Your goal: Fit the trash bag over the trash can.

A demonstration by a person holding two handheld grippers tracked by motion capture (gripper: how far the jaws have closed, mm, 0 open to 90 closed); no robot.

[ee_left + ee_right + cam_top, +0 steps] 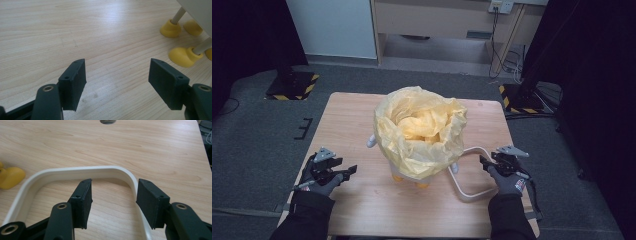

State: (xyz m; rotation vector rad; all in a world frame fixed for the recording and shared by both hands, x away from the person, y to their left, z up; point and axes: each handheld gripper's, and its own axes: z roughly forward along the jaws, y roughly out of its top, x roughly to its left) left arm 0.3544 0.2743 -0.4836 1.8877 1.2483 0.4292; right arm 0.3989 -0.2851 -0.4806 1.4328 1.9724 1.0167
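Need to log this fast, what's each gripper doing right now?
Left gripper: open, holding nothing.
Right gripper: open, at the white handle, not gripping it.

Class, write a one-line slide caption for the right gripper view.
Open right gripper poised over the white handle lying on the wooden table.

Grey carpet [257, 135] covers the floor around the pale wooden worktop [352, 120]. At top centre stands a beige desk [437, 20] (cables hang beside it); dark curtains [597, 75] fill the right.
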